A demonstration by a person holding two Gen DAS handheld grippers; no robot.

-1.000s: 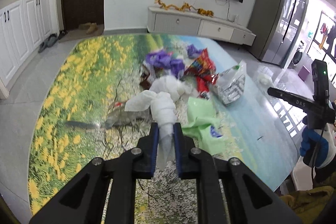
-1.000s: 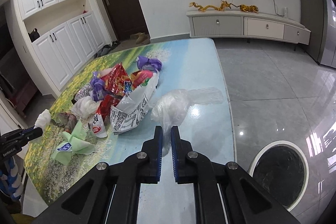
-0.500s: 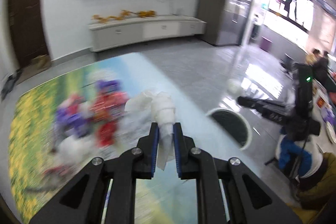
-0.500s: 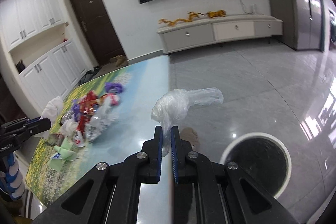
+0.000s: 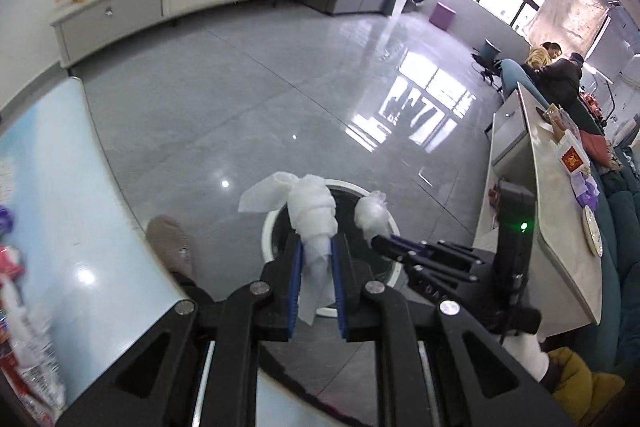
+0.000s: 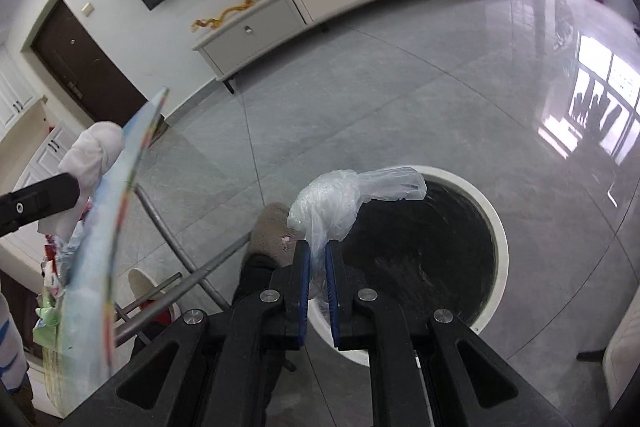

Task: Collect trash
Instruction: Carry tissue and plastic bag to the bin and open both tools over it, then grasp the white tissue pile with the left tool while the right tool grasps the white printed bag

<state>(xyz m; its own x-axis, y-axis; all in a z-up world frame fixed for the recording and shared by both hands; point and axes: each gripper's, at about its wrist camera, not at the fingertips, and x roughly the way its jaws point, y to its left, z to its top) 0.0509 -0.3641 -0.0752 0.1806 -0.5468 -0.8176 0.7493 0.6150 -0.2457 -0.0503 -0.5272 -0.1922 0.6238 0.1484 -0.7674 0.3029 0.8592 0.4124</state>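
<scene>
Your left gripper [image 5: 316,259] is clamped on a wad of white tissue [image 5: 310,211] that sticks up and forward from between the blue pads, held in the air over the near rim of the round white trash bin [image 5: 269,227] on the floor. Your right gripper [image 6: 316,263] pinches a crumpled clear plastic bag [image 6: 340,201], its loose end trailing right above the bin's [image 6: 496,227] dark opening. Beyond the grippers: the table [image 5: 60,187] edge at left with leftover wrappers [image 5: 16,267] on it, grey tiled floor [image 6: 400,87], a long white cabinet [image 6: 320,3] along the far wall.
</scene>
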